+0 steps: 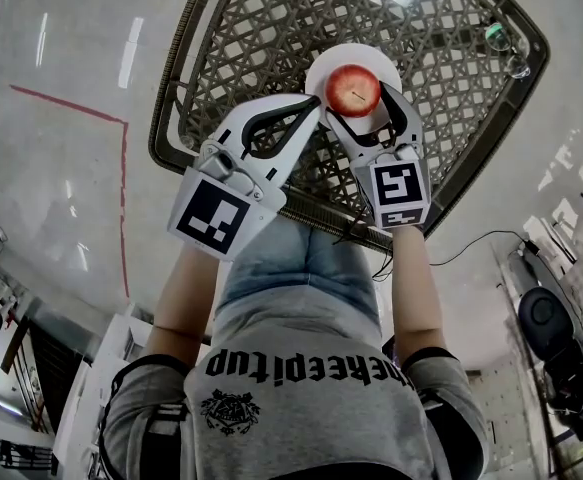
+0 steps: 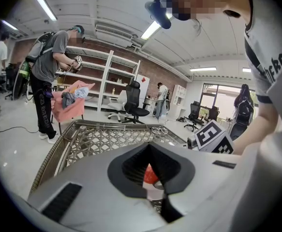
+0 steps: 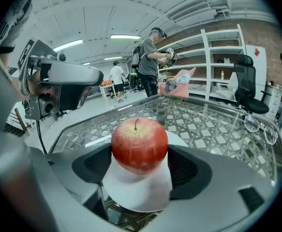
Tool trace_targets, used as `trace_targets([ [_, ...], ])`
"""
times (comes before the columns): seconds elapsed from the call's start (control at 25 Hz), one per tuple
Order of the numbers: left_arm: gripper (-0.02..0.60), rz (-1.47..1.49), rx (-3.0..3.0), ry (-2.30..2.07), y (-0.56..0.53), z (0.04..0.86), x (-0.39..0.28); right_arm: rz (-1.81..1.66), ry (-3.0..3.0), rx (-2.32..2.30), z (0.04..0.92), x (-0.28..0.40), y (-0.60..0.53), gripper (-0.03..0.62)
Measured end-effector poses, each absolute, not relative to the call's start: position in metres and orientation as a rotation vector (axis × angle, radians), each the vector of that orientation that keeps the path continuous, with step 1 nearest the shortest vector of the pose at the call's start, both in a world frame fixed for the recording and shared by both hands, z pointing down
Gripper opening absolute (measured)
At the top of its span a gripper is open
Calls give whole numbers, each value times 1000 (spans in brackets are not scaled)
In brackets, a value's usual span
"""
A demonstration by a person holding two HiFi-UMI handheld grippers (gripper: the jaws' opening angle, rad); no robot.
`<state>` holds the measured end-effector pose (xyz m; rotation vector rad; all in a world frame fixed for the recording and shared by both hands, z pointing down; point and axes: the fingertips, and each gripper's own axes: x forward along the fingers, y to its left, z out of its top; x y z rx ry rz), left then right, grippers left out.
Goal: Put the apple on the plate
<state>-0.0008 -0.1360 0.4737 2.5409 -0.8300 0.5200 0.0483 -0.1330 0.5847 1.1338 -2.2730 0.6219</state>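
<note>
Now our right hand-held gripper [image 1: 355, 96] pinches the red apple [image 1: 353, 89] from both sides, right over the middle of the white plate [image 1: 346, 56] on the lattice desk [image 1: 261, 28]. Our left hand-held gripper [image 1: 313, 103] hangs just beside it above the desk's near edge, jaws pressed together, empty.

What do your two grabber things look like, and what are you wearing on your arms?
The left gripper and right gripper are pale grey shells with curved jaws and black ribbed pads inside. The left cube and right cube show black-and-white square markers. The person wears a grey T-shirt whose short sleeves have black edging.
</note>
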Motion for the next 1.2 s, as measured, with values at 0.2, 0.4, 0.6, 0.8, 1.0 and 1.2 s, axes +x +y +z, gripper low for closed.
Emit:
trace_targets([
  [0.2,20,517,2548,-825,-135,472,0,604,-2249,1124,585,46,-134,391],
  [0.4,20,514,2555,-825,-134,468,0,611,-2251,1136,580,49,-133,391],
  [0.6,20,511,2568,-822,-130,461,0,604,-2266,1157,568,48,-134,391],
  [0.8,20,500,2592,-822,-125,451,0,576,-2277,1170,554,49,-129,390],
  [1.0,20,489,2624,-823,-117,434,1,538,-2310,1187,527,49,-120,336],
  [1.2,20,468,2656,-829,-110,413,2,506,-2350,1221,493,49,-116,330],
])
